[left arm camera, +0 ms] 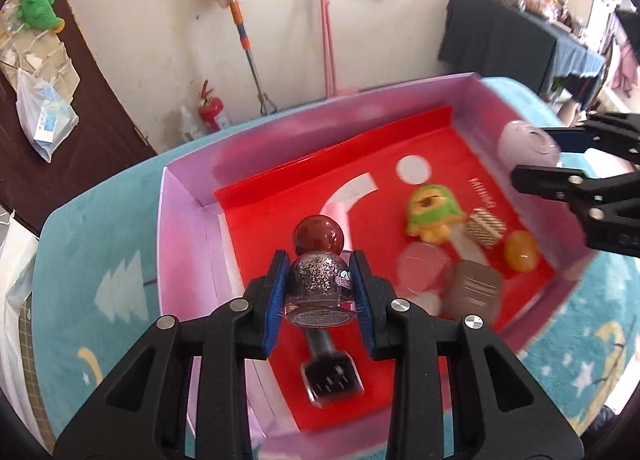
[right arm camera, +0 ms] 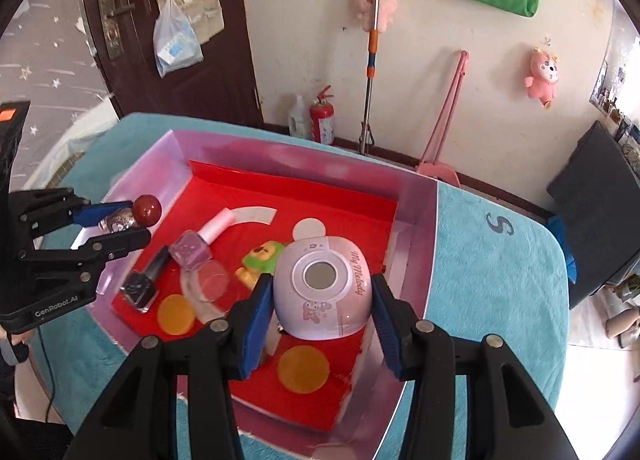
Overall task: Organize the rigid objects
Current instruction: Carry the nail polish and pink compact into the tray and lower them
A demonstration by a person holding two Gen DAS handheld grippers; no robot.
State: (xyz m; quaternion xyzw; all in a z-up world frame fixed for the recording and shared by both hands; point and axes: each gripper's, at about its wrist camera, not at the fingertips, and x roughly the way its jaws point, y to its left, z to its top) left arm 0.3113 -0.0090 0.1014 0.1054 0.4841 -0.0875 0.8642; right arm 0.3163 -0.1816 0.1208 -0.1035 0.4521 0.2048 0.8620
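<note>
Holding 2 items clamped in both jaws, glitter polish bottle (left arm camera: 320, 284) left, lilac gadget (right arm camera: 320, 288) right, box (right arm camera: 416, 244) still looks cluttered.

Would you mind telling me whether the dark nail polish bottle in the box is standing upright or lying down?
Lying down. The dark nail polish bottle rests on its side on the red liner of the box.
</note>
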